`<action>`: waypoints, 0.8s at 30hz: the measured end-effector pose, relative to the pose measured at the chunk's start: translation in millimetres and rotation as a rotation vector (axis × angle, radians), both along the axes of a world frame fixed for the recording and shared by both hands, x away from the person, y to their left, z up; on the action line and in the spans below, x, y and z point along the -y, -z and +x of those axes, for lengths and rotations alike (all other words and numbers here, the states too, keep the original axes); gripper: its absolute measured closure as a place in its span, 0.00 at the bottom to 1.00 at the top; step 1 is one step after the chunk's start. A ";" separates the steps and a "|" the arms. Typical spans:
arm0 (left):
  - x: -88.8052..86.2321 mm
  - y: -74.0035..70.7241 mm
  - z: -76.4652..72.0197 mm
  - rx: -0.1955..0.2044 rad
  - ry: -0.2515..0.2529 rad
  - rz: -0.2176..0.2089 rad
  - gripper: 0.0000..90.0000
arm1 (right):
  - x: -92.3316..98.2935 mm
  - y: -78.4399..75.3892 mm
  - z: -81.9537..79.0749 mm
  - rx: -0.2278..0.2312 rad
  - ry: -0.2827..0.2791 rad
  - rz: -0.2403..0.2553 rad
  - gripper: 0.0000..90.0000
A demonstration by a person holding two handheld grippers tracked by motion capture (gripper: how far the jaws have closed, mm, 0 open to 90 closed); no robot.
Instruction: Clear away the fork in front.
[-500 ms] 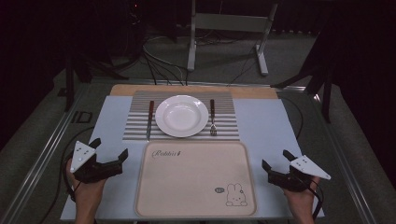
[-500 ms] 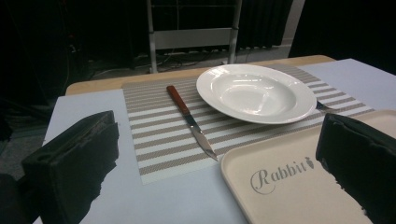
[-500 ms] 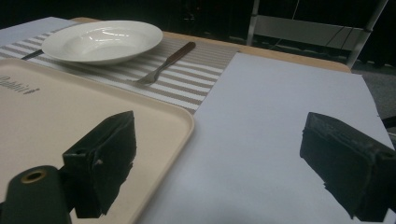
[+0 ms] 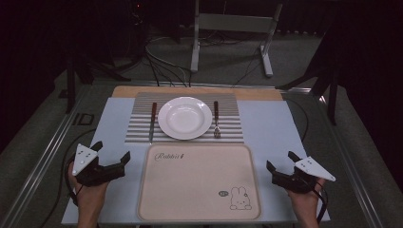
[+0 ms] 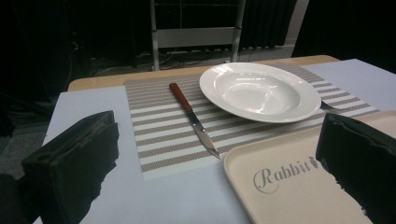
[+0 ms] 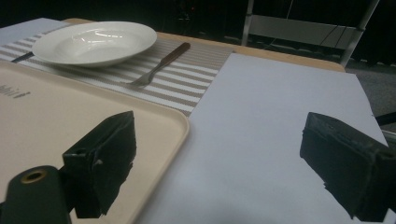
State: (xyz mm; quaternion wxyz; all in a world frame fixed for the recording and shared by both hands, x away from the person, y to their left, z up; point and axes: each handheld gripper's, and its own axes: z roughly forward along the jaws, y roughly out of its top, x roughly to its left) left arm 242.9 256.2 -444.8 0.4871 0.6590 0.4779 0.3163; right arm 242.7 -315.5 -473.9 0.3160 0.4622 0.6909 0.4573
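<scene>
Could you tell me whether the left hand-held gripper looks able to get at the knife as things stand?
Probably yes. The left hand-held gripper has its jaws open and empty, and the knife lies uncovered on the striped placemat ahead of it, beside the plate, with bare table between them.

Left claw (image 4: 112, 151) wide open, empty; right claw (image 4: 280, 159) likewise, both held low.

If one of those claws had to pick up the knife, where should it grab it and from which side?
Best by the reddish-brown handle of the knife, coming from above with the jaws across its width. It lies flat on the striped placemat, handle away from the person, blade toward the tray. The handle looks thicker than the blade. The left gripper, jaws open, is nearer.
</scene>
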 end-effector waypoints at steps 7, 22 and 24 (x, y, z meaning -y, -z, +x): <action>-0.8 2.4 1.2 -0.009 -0.006 0.001 0.00 | -3.7 -6.1 5.5 -0.014 0.009 0.018 0.12; 1.9 6.5 3.1 -0.023 -0.008 0.012 0.00 | -12.7 -25.7 28.6 -0.038 -0.024 0.017 0.12; 2.5 7.2 3.5 -0.024 -0.006 0.012 0.00 | -16.4 -30.5 34.1 -0.039 -0.023 0.005 0.12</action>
